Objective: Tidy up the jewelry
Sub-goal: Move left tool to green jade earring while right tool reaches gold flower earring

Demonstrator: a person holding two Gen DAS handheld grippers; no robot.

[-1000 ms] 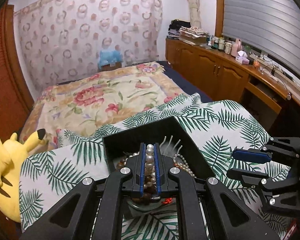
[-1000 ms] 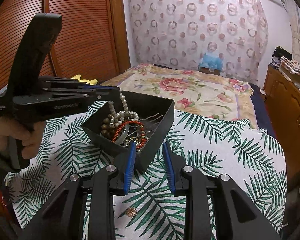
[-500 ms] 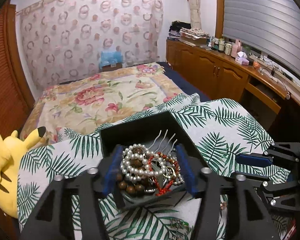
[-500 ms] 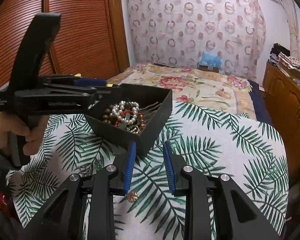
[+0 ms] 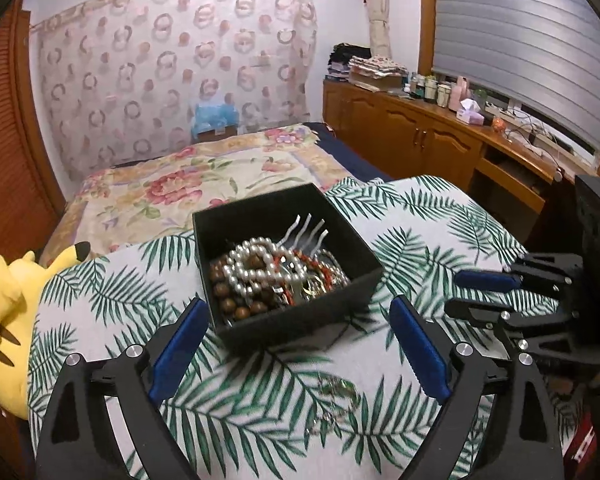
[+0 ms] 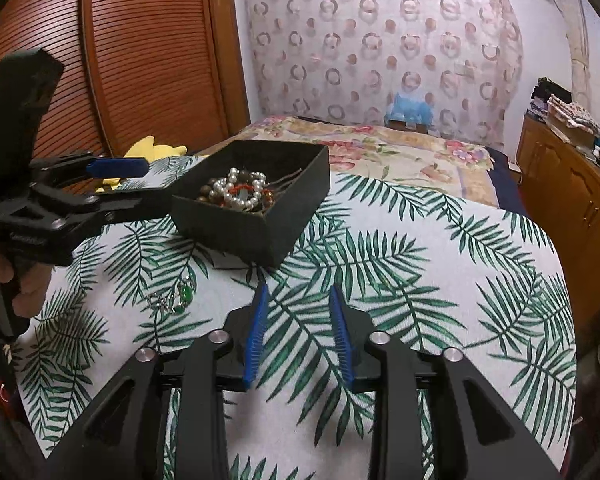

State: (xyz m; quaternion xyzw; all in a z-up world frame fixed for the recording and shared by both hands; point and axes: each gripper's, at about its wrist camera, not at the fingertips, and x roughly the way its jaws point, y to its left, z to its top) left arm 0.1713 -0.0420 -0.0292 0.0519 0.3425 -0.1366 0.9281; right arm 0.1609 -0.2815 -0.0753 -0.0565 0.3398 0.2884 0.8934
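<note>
Bedroom, palm-leaf tablecloth [image 6: 420, 248]. Black square cardboard box [image 5: 284, 264] holds pearl and wooden bead strands. Left gripper [image 5: 300, 344] wide, empty; right gripper [image 6: 300, 336] narrowly parted, empty. Mostly done: green-stone silver trinket [image 6: 176, 298] lies loose beside box.

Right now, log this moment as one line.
left hand-held gripper: open | right hand-held gripper: open | black box: holds pearl strand | green pendant: on cloth

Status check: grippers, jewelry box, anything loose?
Left gripper open, empty. Right gripper open, empty. Black jewelry box holds beads. Green pendant loose on cloth.
</note>
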